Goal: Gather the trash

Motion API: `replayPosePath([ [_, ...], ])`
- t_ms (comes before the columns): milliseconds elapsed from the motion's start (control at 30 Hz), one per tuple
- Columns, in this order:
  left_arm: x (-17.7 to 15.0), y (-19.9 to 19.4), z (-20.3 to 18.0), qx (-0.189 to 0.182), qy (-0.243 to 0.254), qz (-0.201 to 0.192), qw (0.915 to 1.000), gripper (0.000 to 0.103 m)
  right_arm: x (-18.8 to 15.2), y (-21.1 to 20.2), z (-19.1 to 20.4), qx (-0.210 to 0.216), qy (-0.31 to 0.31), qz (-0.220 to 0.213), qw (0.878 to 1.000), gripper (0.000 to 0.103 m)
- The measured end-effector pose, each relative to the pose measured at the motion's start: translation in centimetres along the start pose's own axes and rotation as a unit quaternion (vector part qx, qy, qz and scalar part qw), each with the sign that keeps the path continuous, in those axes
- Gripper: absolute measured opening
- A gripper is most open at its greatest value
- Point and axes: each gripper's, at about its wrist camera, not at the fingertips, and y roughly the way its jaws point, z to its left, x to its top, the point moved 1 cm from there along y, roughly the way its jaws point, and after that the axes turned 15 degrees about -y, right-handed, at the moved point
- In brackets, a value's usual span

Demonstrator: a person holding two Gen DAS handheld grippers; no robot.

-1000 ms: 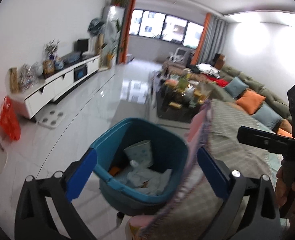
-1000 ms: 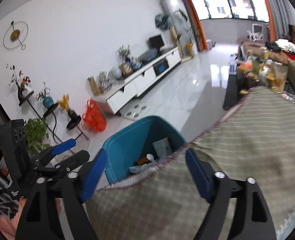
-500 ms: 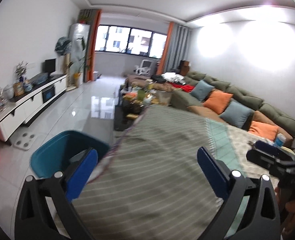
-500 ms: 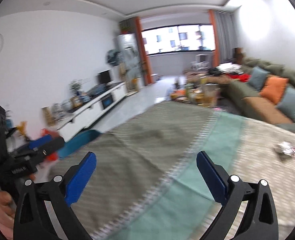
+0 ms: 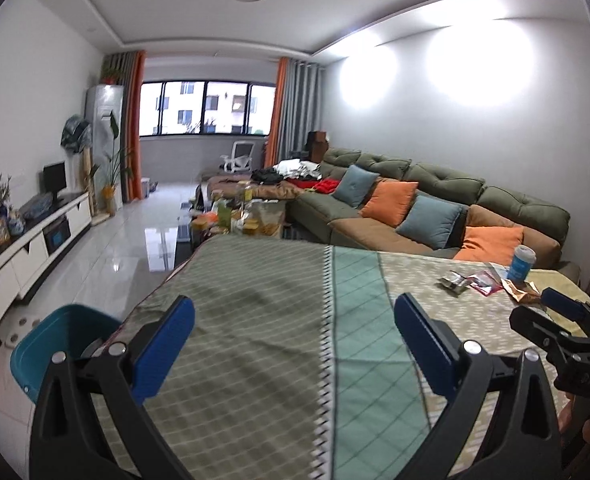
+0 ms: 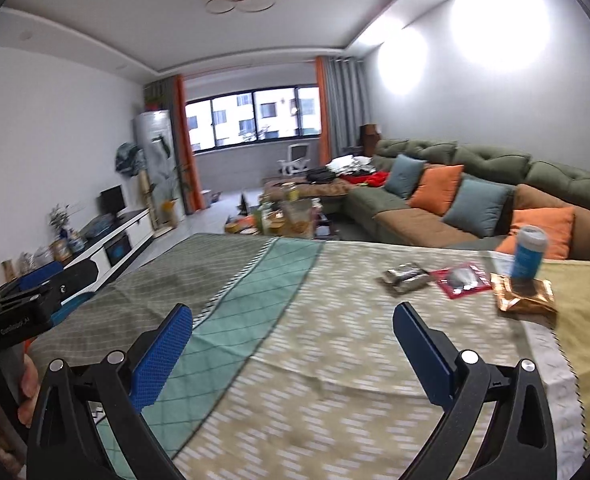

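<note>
Trash lies at the far right of the cloth-covered table: a silver wrapper, a red packet, a gold foil bag and a blue cup. The same wrappers and blue cup show in the left wrist view. A teal bin stands on the floor beside the table's left edge. My right gripper is open and empty, well short of the trash. My left gripper is open and empty over the striped cloth. Each gripper shows at the edge of the other's view.
A green sofa with orange and blue cushions runs along the right wall. A cluttered coffee table stands beyond the table. A white TV cabinet lines the left wall, with shiny tiled floor between.
Both views have swung from the teal bin rightward across the table. The wrappers and cup have come into sight. The right gripper's jaws stand wider than a second ago.
</note>
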Motion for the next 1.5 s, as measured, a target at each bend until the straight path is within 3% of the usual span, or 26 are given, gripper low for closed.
replayPosePath([
  [367,-1.5,0.4,-3.5,-0.011,0.026,-0.016,0.9995,0.100,-0.7,-1.9,-1.8,-0.040,0.016,-0.013,0.999,0.100],
  [1500,-1.9,0.7,-4.1,-0.001,0.044,-0.049,0.9978,0.100,-0.9,-3.2,-3.0,-0.081,0.025,-0.031,0.996,0.100],
])
